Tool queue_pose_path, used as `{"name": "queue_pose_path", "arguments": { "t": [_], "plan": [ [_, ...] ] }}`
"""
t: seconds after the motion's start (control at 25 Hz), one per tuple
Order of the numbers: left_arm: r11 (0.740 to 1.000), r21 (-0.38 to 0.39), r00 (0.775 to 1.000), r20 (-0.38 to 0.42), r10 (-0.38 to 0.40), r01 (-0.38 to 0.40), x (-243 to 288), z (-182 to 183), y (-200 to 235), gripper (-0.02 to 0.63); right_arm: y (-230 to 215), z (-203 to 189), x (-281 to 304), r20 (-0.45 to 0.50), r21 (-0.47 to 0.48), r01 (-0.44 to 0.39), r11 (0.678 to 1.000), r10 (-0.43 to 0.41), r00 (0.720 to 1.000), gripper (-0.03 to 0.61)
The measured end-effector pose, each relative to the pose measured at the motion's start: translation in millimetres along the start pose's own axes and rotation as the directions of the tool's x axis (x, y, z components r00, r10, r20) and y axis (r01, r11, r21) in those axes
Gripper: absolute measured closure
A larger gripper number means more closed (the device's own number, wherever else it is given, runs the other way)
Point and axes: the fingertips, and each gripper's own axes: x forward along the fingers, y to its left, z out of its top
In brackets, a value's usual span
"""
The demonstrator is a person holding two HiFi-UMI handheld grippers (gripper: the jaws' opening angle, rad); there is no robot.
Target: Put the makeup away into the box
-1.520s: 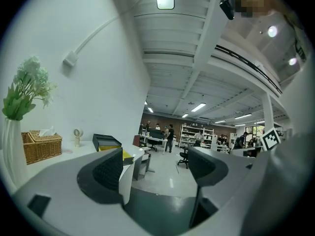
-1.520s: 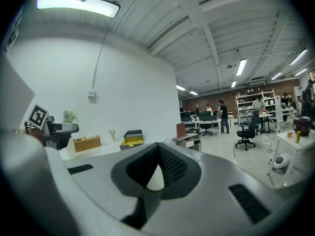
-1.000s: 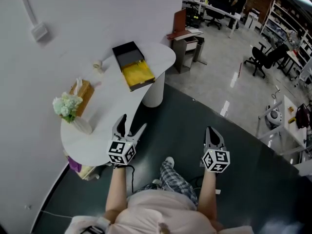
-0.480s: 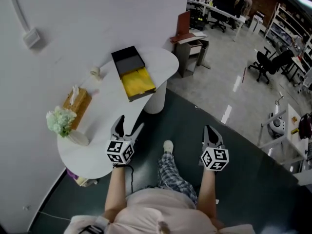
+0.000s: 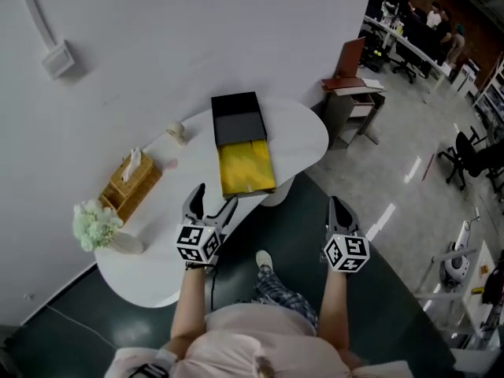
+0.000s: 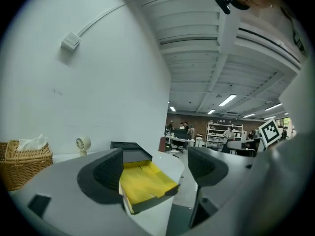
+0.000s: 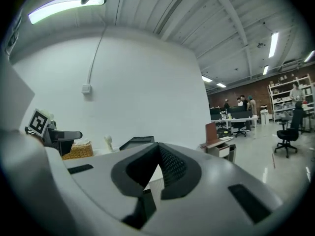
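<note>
A black box (image 5: 242,142) lies open on the white table (image 5: 298,135), its lid folded back and its yellow lining showing. In the left gripper view the box (image 6: 143,182) sits straight ahead, a short way beyond the jaws. My left gripper (image 5: 209,201) hovers over the table's near edge, open, with nothing between its fingers (image 6: 104,170). My right gripper (image 5: 339,210) hangs over the dark floor to the right of the table, shut and empty (image 7: 158,155). No makeup item can be made out with certainty.
A wicker tissue box (image 5: 131,183), a small white fan (image 5: 176,131) and a vase of white flowers (image 5: 92,225) stand along the table's wall side. A small side desk (image 5: 352,94) is at the back right, with office chairs and people beyond it.
The table and box have come closer and now lie more directly ahead of the left gripper. Both grippers keep their poses and jaw states.
</note>
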Motion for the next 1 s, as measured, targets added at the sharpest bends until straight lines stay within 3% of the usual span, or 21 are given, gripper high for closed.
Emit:
{"name": "queue_pose_path", "arguments": {
  "t": [0.36,0.72,1.0],
  "plan": [
    [0.977,-0.036,0.977,0.029,0.213,-0.212,60,21,72,0.219,21,28,166,-0.043,-0.047,-0.254,0.966,0.252,0.967,0.563],
    [0.919,-0.056,0.921,0.0,0.39,-0.389,50,21,123,0.219,103,37,257,-0.101,-0.068,-0.499,0.864,0.492,0.865,0.563],
    [0.879,-0.066,0.882,-0.035,0.47,-0.471,31,16,161,0.219,173,37,284,-0.124,-0.061,-0.608,0.791,0.599,0.791,0.563]
  ]
}}
